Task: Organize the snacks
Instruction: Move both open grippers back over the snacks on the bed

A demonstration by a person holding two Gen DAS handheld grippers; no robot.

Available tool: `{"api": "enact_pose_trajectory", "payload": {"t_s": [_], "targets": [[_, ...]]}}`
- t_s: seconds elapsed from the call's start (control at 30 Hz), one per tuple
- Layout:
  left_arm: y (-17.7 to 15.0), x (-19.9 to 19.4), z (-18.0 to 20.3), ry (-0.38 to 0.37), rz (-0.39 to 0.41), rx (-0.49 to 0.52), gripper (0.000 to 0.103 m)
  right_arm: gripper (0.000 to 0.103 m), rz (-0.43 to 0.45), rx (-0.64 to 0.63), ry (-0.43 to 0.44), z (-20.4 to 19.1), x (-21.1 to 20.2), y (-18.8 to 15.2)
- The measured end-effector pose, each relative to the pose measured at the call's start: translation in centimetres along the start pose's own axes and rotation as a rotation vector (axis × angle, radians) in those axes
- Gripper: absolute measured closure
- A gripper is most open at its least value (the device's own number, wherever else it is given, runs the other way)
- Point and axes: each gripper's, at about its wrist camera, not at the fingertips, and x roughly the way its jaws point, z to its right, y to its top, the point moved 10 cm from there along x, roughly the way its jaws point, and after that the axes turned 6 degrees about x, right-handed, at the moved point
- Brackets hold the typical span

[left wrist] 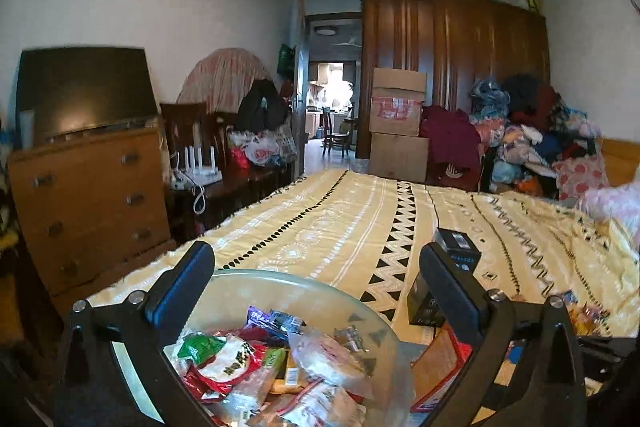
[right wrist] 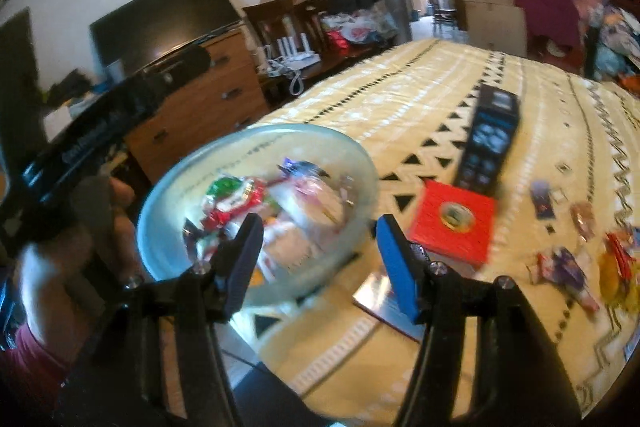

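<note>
Left tool (left wrist: 316,283) gaping — snack-filled glass bowl (left wrist: 304,285) just beneath.

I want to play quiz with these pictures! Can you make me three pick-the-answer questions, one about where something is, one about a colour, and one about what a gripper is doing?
1. Where are most of the snacks?
A. In the glass bowl
B. On the wooden dresser
C. In a cardboard box

2. What colour is the flat square box beside the bowl?
A. Green
B. Red
C. White

3. How is the right gripper?
A. Shut on a snack
B. Shut on the bowl's rim
C. Open, holding nothing

Answers:
1 A: the glass bowl is heaped with snack packets on the bed.
2 B: the square box is red with a round emblem.
3 C: the right gripper has its fingers spread with nothing between them.
</note>
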Motion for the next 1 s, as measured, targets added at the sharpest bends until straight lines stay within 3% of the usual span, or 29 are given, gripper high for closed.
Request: {"api": "enact_pose_trajectory", "payload": {"t_s": [0.3,0.5,0.57,0.7,0.83,1.0], "targets": [[-1.3,-1.0,9.8,-0.179,-0.058,0.145,0.000,0.042,0.007,0.115,-0.116,7.9,-4.2,-4.7],[-3.1,-2.5,19.4,-0.355,-0.095,0.242,0.000,0.044,-0.054,0.320,-0.199,17.3,-6.1,-10.5],[-4.3,-3.0,22.9,-0.434,-0.124,0.266,0.000,0.052,-0.045,0.405,-0.241,22.2,-7.6,-12.0],[-7.3,-3.3,28.6,-0.567,-0.213,0.302,0.000,0.055,0.017,0.593,-0.327,32.4,-11.0,-13.3],[-9.8,-2.9,32.6,-0.628,-0.272,0.339,0.000,0.055,0.087,0.760,-0.467,45.8,-14.8,-13.8],[-12.0,-1.1,35.3,-0.649,-0.330,0.365,0.000,0.055,0.150,0.903,-0.576,58.5,-17.3,-13.1]]}}
